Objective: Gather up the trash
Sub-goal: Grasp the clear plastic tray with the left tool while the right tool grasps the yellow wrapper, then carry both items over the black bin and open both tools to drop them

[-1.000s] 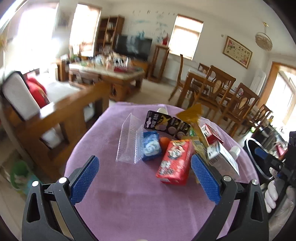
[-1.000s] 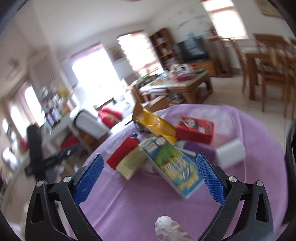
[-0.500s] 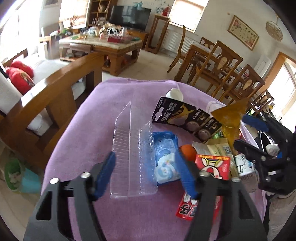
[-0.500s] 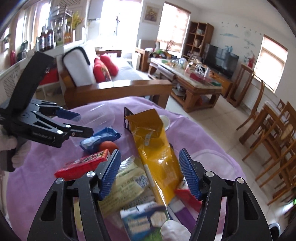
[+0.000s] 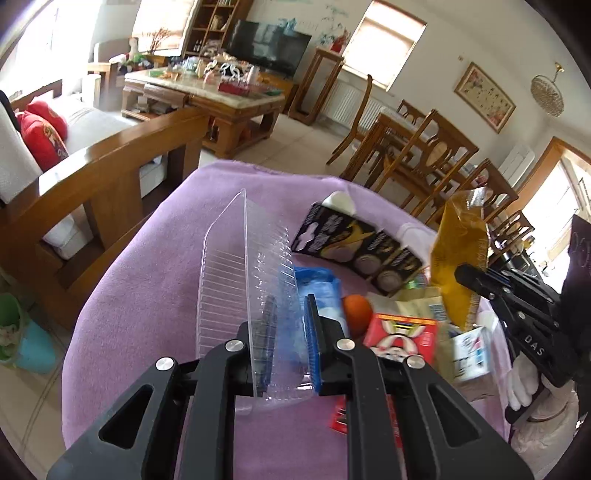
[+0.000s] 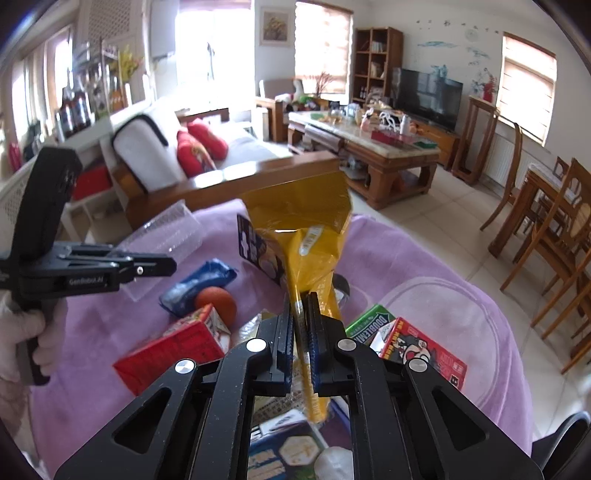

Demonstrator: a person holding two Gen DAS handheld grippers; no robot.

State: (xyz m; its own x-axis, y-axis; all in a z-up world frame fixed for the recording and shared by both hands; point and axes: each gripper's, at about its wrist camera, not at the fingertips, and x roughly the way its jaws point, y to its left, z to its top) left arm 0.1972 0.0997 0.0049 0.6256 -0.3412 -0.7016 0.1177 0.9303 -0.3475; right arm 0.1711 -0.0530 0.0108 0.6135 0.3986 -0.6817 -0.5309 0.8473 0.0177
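yellow wrapper (image 6: 310,236) (upright) in right gripper (image 6: 300,332)

This is a home, an open living and dining room. Ahead of the left fingers stand a wooden-framed sofa (image 5: 110,162) with red cushions (image 5: 44,133), a marble-topped wooden coffee table (image 5: 207,99) crowded with small items, and a flat black television (image 5: 269,48) beside a wooden bookshelf (image 5: 218,18). To their right are carved wooden dining chairs (image 5: 424,147) and a framed picture (image 5: 484,96).
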